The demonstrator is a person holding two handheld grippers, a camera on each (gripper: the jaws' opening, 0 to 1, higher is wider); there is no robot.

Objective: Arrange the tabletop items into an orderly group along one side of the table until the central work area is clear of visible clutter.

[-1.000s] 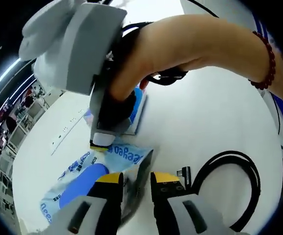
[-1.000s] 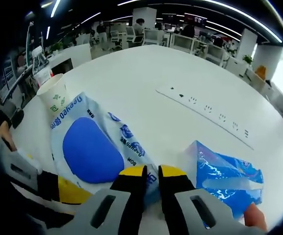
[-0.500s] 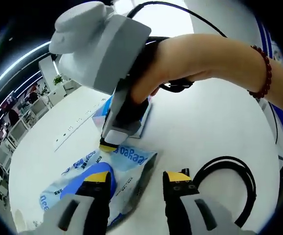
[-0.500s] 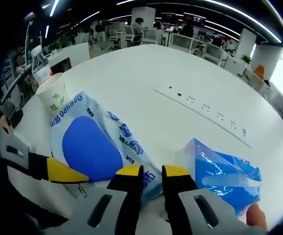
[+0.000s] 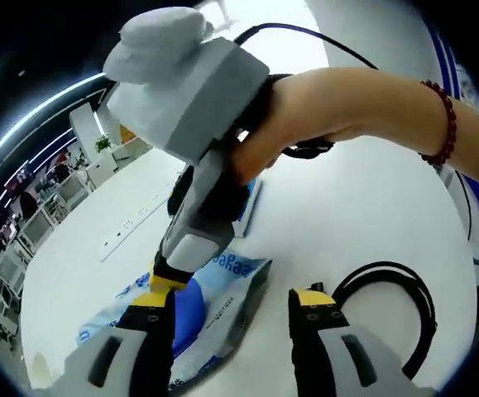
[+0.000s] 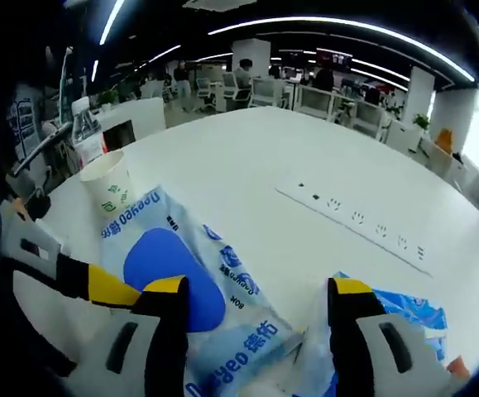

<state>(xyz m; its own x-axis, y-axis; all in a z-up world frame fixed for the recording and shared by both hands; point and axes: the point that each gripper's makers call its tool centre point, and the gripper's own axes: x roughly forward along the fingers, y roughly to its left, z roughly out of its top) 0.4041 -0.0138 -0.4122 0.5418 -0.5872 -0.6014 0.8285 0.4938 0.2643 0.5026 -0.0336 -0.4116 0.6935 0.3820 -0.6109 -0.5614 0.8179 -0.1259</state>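
Observation:
A white and blue tissue pack (image 5: 210,302) (image 6: 173,277) lies flat on the white table (image 6: 247,157). My left gripper (image 5: 231,302) stands open over its near edge, one jaw on each side. My right gripper (image 6: 257,289) is open too, its jaws spread wide above the pack's end with nothing between them. In the left gripper view the right gripper (image 5: 169,277) comes down from above, held by a hand, its tip at the pack's far end. A second blue pack (image 6: 396,314) (image 5: 247,198) lies just beyond.
A coiled black cable (image 5: 392,302) lies right of the left gripper. A paper cup (image 6: 111,186) and a water bottle (image 6: 86,136) stand near the table edge. A white power strip (image 6: 359,219) (image 5: 127,227) lies across the table. Office desks stand behind.
My right gripper has let go of the tissue pack, opened wide and lifted a little. My left gripper's jaws have spread further apart.

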